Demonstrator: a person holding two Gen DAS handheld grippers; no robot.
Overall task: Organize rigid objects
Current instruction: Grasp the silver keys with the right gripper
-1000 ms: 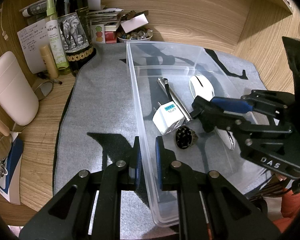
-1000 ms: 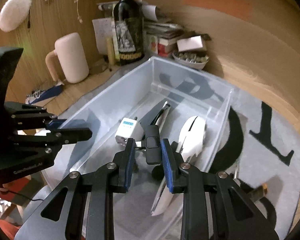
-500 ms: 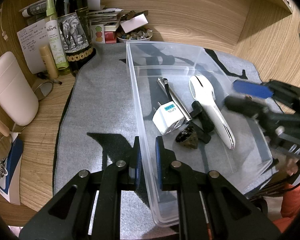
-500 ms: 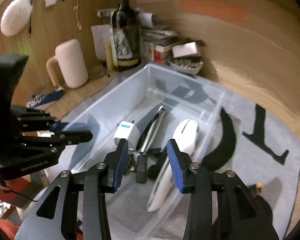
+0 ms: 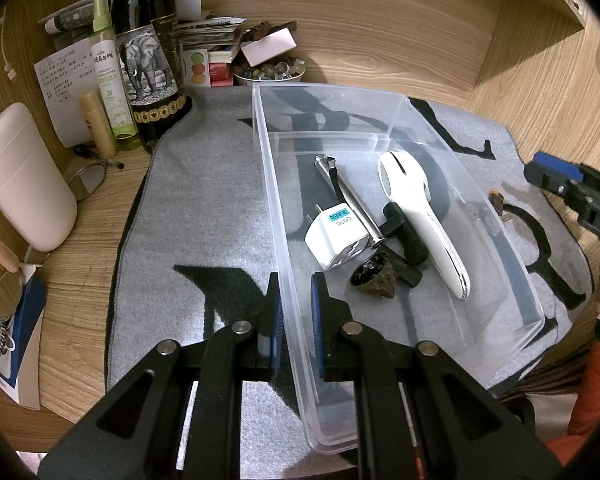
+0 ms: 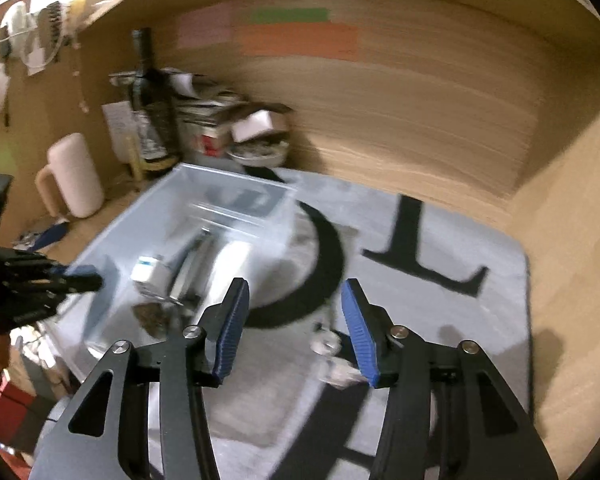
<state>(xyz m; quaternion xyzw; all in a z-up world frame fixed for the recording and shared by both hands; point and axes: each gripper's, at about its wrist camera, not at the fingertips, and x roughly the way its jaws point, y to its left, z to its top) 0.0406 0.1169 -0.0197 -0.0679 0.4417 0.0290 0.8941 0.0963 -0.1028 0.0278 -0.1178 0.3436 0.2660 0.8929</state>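
Note:
A clear plastic bin (image 5: 512,264) lies on a grey mat (image 5: 204,208). In it are a white plug adapter (image 5: 336,236), a metal tool (image 5: 348,196), a white handled device (image 5: 420,208), a black clamp piece (image 5: 404,232) and a dark lumpy object (image 5: 372,276). My left gripper (image 5: 295,308) is shut on the bin's left wall. My right gripper (image 6: 296,328) is open and empty over the mat to the right of the bin (image 6: 112,236); it also shows in the left wrist view (image 5: 560,180). A small object (image 6: 332,356) lies on the mat between its fingers, blurred.
A dark wine bottle (image 5: 148,52), a spray bottle (image 5: 110,88), papers, a bowl of small things (image 5: 270,70) and a cream jug (image 5: 24,184) stand along the back left. Wooden walls enclose the back and right. A small brown item (image 5: 497,202) lies right of the bin.
My right gripper let go of the black clamp piece in the bin, opened wide and swung out to the right over the mat. My left gripper kept its hold on the bin wall.

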